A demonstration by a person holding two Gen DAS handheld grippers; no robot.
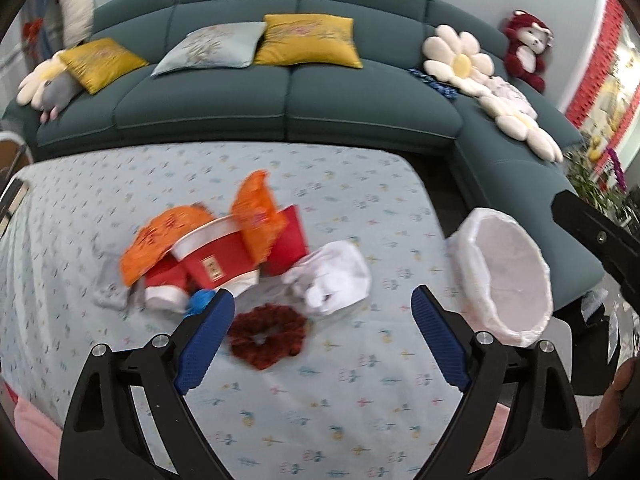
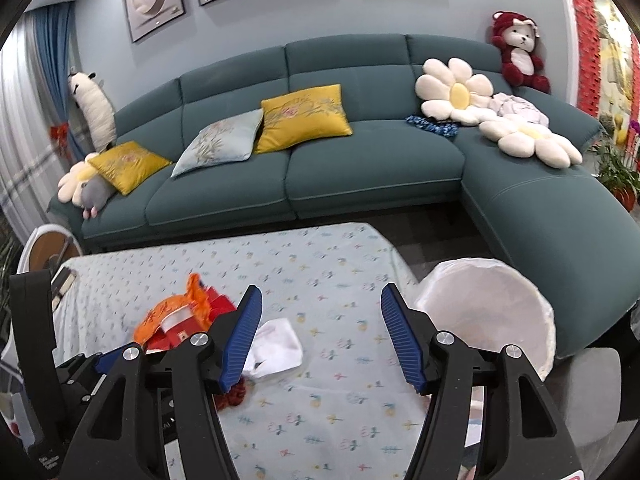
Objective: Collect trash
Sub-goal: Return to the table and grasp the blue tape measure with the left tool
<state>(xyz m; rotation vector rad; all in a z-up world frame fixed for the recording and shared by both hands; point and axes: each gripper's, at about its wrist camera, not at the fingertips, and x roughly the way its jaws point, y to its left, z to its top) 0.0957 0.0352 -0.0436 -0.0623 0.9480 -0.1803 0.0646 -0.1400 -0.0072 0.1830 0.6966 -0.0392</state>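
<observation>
A pile of trash lies on the cloth-covered table [image 1: 340, 184]: orange wrappers [image 1: 256, 216], red paper cups [image 1: 216, 260], a crumpled white tissue [image 1: 332, 276], a small blue scrap [image 1: 200, 300] and a dark red frilly ring [image 1: 268, 334]. A white-lined bin [image 1: 508, 272] stands at the table's right edge. My left gripper [image 1: 324, 308] is open and empty, just above the red ring. My right gripper [image 2: 320, 304] is open and empty, over the table between the tissue [image 2: 276, 348] and the bin [image 2: 488, 312]. The pile [image 2: 180, 316] sits left of it.
A teal corner sofa [image 2: 360, 168] with yellow and pale cushions, flower pillows and plush toys stands behind the table. A potted plant [image 2: 616, 176] is at the far right. A round wooden stool [image 2: 44, 252] is at the left.
</observation>
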